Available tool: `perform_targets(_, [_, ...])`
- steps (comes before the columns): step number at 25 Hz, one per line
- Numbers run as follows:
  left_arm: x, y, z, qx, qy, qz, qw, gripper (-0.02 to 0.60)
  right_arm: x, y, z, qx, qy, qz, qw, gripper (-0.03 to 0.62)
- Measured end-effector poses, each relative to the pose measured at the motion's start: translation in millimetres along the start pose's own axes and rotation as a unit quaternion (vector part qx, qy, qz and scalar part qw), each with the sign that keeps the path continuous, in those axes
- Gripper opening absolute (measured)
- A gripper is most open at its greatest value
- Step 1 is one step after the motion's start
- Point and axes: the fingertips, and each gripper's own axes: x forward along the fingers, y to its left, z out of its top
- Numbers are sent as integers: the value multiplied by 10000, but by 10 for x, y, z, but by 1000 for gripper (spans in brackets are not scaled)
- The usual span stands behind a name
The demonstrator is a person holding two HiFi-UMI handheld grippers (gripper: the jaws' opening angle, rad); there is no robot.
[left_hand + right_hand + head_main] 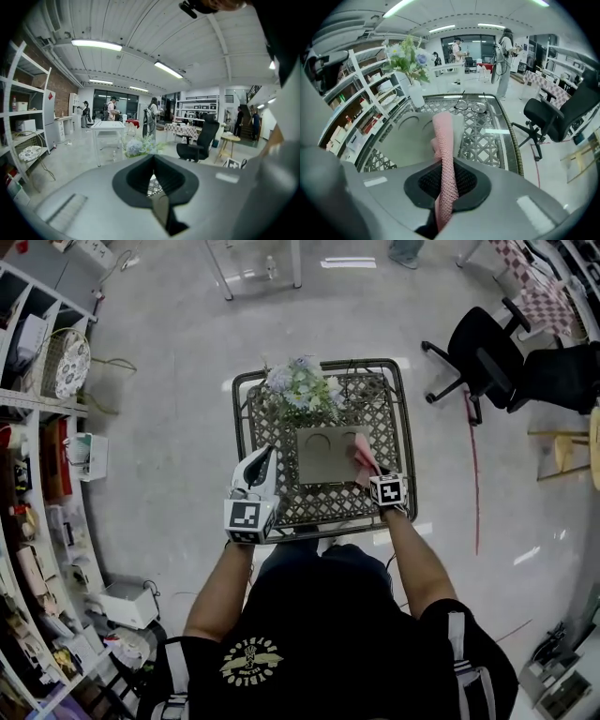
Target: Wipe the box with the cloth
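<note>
Right gripper (pixel 445 187): jaws clamped on the pink cloth (pixel 443 136); in the head view it sits at the table's near right side, its marker cube toward the person
Cloth: a narrow folded strip pinched edge-on between the right jaws; it runs forward out of them and its far end rests on the box (pixel 412 140); in the head view the cloth (pixel 364 460) lies over the box's right edge, beside the right-hand round recess
Left gripper (pixel 154 187): jaws together with nothing between them; only a sliver of lattice shows through the gap; in the head view it (pixel 266 457) is over the table's near left part, just beside the box's left side; whether it touches the box cannot be told
Box (pixel 323 457): flat, grey, two round recesses in its top; it lies mid-table between the two grippers
Table (pixel 410 427): dark lattice frame under a glass top
Glasses (pixel 469 106): lie on the table beyond the box
Flowers (pixel 302 388): pale bunch in a white vase (pixel 416 96) at the table's far left
Office chair (pixel 478 352): black, on the floor well apart from the table, to the right
</note>
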Motion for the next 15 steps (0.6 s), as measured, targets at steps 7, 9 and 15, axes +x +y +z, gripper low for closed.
perform_targets(7, [-432,87,334,-7,-263,334,9991,0,-686,2,243,-211,-853,280,9957,17])
perform_targets(9, [-558,68,405,-3,-314,434,9986,0,-912,1,324,-350,-1088,305,9930,17])
perform_targets(15, [-863,-126,574,43,-472,681,9966,0,-1708,-61,611,-473,-1954,439,9786,17])
